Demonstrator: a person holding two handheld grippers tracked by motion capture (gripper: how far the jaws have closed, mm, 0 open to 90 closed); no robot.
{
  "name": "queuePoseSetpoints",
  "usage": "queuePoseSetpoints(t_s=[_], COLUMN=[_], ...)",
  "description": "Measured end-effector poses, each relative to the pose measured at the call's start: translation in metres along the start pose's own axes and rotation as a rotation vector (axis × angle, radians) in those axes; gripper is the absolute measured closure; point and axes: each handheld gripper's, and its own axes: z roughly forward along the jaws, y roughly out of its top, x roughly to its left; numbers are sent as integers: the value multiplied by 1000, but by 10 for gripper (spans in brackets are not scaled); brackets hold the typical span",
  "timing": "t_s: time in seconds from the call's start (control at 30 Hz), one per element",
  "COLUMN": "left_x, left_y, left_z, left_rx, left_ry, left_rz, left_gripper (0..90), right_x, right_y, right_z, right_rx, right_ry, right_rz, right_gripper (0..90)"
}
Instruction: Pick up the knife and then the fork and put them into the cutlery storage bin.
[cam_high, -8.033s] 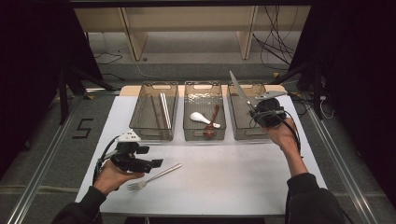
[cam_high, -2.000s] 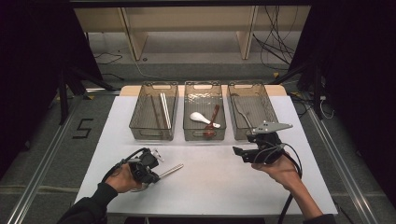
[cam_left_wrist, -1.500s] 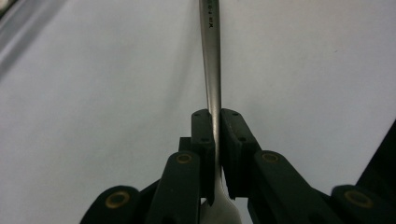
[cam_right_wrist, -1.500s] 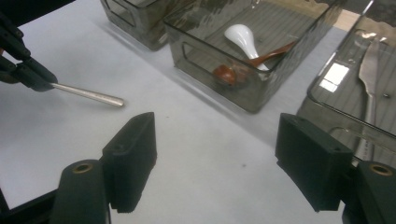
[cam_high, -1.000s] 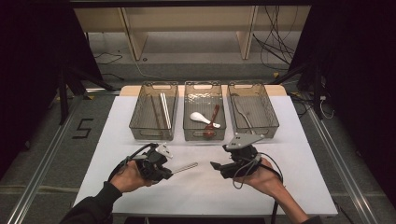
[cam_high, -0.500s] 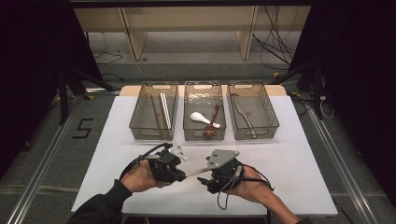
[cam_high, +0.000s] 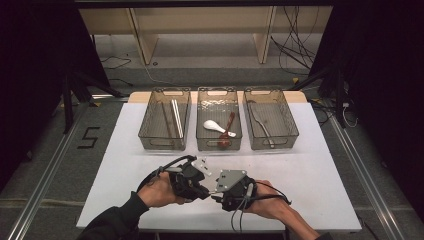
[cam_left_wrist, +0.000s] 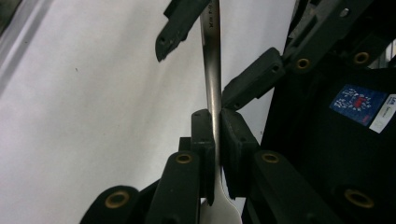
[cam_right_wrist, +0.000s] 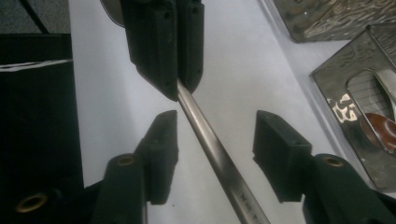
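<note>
A metal fork's handle (cam_left_wrist: 212, 79) is clamped between the pads of my left gripper (cam_left_wrist: 215, 135), which is shut on it, above the front middle of the white table (cam_high: 310, 165). The handle (cam_right_wrist: 210, 149) runs out between the jaws of my right gripper (cam_right_wrist: 217, 135). Those jaws have just been closing, with a gap still on each side of the handle. In the high view the left gripper (cam_high: 192, 181) and right gripper (cam_high: 227, 192) sit nose to nose, and the hands hide most of the fork.
Three clear trays stand in a row at the back. The left tray (cam_high: 145, 135) holds long metal sticks (cam_high: 175, 112), the middle tray (cam_high: 200, 142) a white spoon (cam_high: 212, 126) and a brown spoon (cam_high: 227, 131), and the right tray (cam_high: 292, 132) a metal utensil (cam_high: 262, 125).
The right hand has come down and leftward to meet the left gripper, which carried the fork a little right. The right jaws have narrowed around the fork's handle.
</note>
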Motion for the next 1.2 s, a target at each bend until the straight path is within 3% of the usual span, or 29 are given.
queuePoseSetpoints(t_s=[0.27,0.4,0.5,0.67,0.8,0.87,1.2], left_x=[-2,-2,-2,-1,3,6,28], left_y=[2,1,0,0,-1,-1,-11], left_z=[3,7,12,14,9,4,-19], left_rx=[18,30,47,71,22,4,-230], left_ry=[-27,-51,-60,-80,-65,-40,85], left_rz=[6,-2,-1,10,-29,-45,-162], left_gripper=[838,836,843,826,773,685,410], right_x=[5,8,13,17,15,12,-3], right_y=[-1,-2,-2,-2,-3,-4,-14], right_z=[3,4,4,6,4,3,-4], right_rx=[18,30,56,64,61,60,92], right_ry=[18,35,48,75,73,65,8], right_rz=[-73,-117,-182,-225,-222,-224,-163], right_gripper=[725,766,820,875,878,878,878])
